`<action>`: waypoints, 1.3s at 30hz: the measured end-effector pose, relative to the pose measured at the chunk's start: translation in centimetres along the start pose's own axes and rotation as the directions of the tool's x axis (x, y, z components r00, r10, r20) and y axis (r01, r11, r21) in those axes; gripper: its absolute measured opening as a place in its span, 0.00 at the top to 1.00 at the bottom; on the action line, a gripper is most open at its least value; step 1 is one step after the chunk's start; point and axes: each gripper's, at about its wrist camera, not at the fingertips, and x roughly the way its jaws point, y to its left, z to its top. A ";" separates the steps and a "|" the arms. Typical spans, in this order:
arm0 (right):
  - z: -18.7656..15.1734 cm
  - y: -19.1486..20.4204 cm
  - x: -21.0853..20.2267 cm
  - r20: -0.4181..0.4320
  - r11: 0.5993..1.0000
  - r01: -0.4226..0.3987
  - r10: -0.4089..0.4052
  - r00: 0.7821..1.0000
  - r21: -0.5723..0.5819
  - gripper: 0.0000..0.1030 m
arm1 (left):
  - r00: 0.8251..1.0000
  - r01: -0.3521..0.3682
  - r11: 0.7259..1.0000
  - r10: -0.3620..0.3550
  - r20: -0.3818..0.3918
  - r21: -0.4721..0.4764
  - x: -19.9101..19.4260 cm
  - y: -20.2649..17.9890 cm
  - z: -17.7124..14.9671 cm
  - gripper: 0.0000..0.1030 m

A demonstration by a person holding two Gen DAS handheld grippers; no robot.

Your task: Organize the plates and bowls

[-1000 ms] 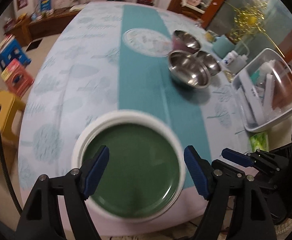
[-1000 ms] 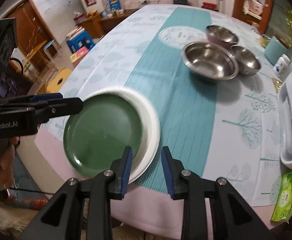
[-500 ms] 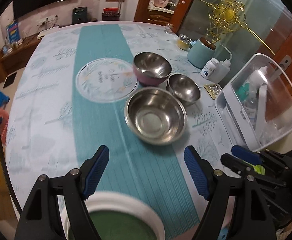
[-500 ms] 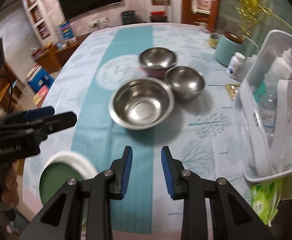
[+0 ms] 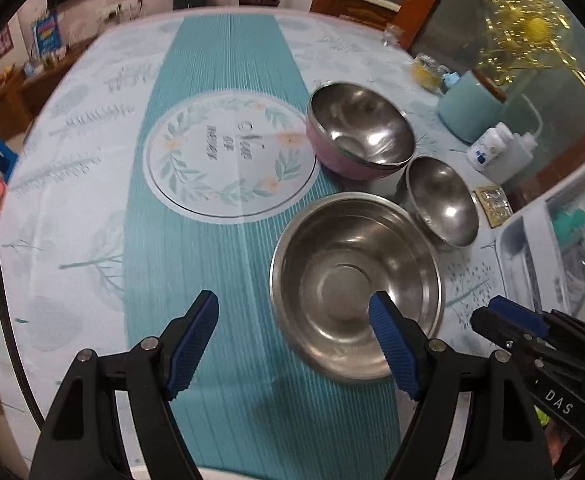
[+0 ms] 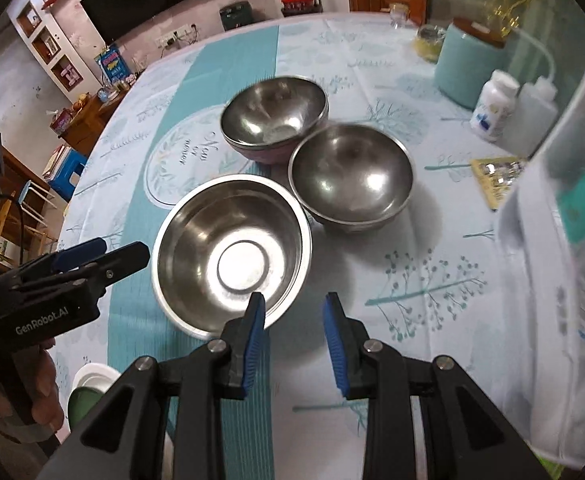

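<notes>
Three steel bowls stand close together on the teal tablecloth. The large bowl (image 5: 356,284) (image 6: 232,252) is nearest, with a smaller bowl (image 5: 442,200) (image 6: 350,174) to its right and a pink-sided bowl (image 5: 358,130) (image 6: 274,114) behind. My left gripper (image 5: 294,334) hangs open and empty; its right finger overlaps the large bowl's near side. My right gripper (image 6: 294,334) is open with a narrower gap and holds nothing, just right of that bowl's near rim. The green plate on the white plate (image 6: 90,386) lies at the table's near left edge.
A clear plastic bin (image 5: 564,248) (image 6: 560,264) with bottles stands at the right. A teal canister (image 5: 470,106) (image 6: 466,66), a white pill bottle (image 6: 492,106) and a squeeze bottle (image 6: 534,114) stand behind it. A foil pill strip (image 6: 496,176) lies beside the small bowl.
Both grippers have travelled from the stacked plates across the table toward the steel bowls. The plates have dropped out of the left wrist view. Neither gripper's opening has changed.
</notes>
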 end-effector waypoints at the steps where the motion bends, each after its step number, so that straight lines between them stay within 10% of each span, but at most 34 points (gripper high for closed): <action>1: 0.3 -0.2 0.7 -0.010 1.000 -0.002 0.002 1.000 0.004 0.71 | 1.000 -0.010 1.000 0.010 -0.009 -0.006 0.7 0.1 0.2 0.26; 11: 1.7 -1.7 5.0 -0.078 0.997 -0.041 0.045 0.996 0.061 0.71 | 0.997 -0.057 0.998 0.056 -0.060 -0.008 5.0 0.1 1.5 0.29; 19: 2.1 -1.3 5.9 -0.102 0.996 -0.079 0.082 0.991 0.035 0.88 | 0.994 -0.035 0.999 0.033 -0.105 -0.019 6.0 0.6 1.4 0.87; 39: -1.4 -1.6 -1.9 -0.060 0.994 -0.099 0.096 0.994 -0.054 0.89 | 0.996 0.004 1.000 -0.002 -0.084 0.021 -3.1 -3.1 -4.9 0.90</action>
